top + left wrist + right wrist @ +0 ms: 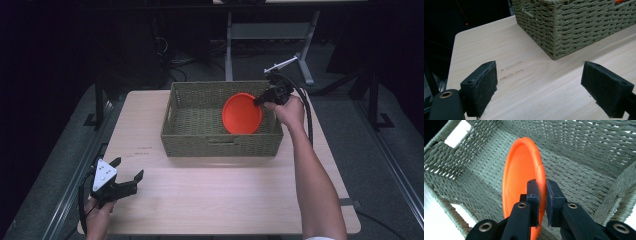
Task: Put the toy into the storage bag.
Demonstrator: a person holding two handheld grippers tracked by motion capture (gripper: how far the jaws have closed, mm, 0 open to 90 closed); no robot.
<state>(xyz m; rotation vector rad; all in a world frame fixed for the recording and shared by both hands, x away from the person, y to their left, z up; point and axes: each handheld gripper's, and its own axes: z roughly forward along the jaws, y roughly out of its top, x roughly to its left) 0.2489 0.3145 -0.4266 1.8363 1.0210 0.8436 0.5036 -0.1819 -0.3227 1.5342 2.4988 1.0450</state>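
1. My right gripper (pixel 541 195) is clamped on the rim of the orange plate (pixel 520 177), pads pinching its edge from both sides.
2. The plate stands on edge inside the woven basket (pixel 220 142), toward its right end, its face turned to the left wall; I judge that lowering flat is what comes next.
3. My left gripper (pixel 539 85) rests well apart near the table (pixel 225 200) corner, jaws wide and empty.
4. The plate is plain, glossy, round, shallow-lipped.
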